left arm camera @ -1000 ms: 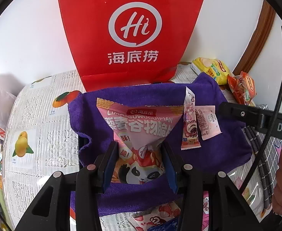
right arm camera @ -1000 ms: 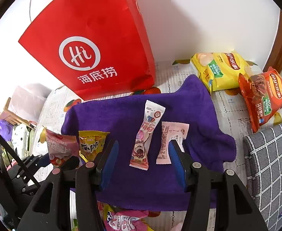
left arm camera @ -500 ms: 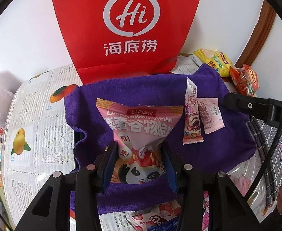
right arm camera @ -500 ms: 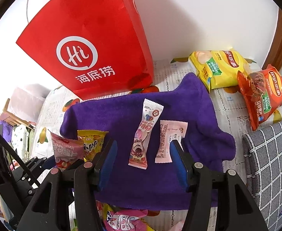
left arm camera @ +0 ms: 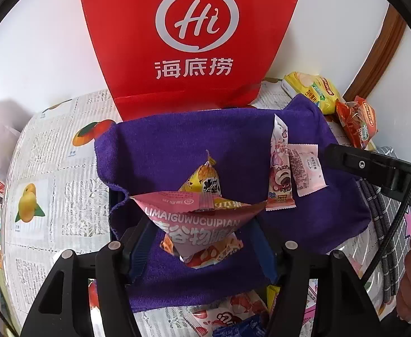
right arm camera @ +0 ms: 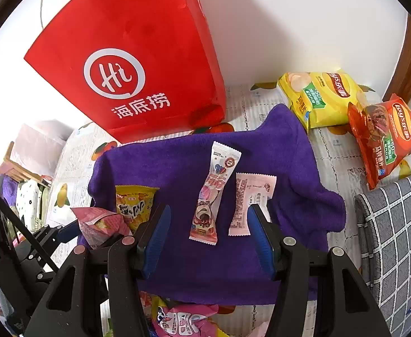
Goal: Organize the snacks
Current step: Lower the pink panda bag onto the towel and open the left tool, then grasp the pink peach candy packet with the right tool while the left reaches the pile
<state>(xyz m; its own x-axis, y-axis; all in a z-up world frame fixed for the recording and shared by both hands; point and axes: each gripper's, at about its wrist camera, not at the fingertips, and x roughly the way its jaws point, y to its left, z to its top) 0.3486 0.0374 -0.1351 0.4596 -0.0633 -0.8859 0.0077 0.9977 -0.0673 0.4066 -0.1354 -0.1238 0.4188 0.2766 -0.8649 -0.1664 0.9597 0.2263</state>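
Centrally, purple towel (right arm camera: 177, 168) on table. Left gripper (left arm camera: 202, 241): jaws opening, pink bag (left arm camera: 197, 221) between them, pads no longer pressing; yellow packet (left arm camera: 202, 179) just beyond at 12 o'clock. Right gripper (right arm camera: 208, 236): jaws apart, empty, above two pink sachets (right arm camera: 214, 191). Red bag (right arm camera: 138, 64) at 11 o'clock; chip bags (right arm camera: 326, 98) at 2 o'clock.

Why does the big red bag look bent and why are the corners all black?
Left wrist view: the fisheye lens flares the red bag wider toward the top and leaves black corners. Right wrist view: the same bag leans sideways, its shadow soft on the white wall; everything stays sharp.
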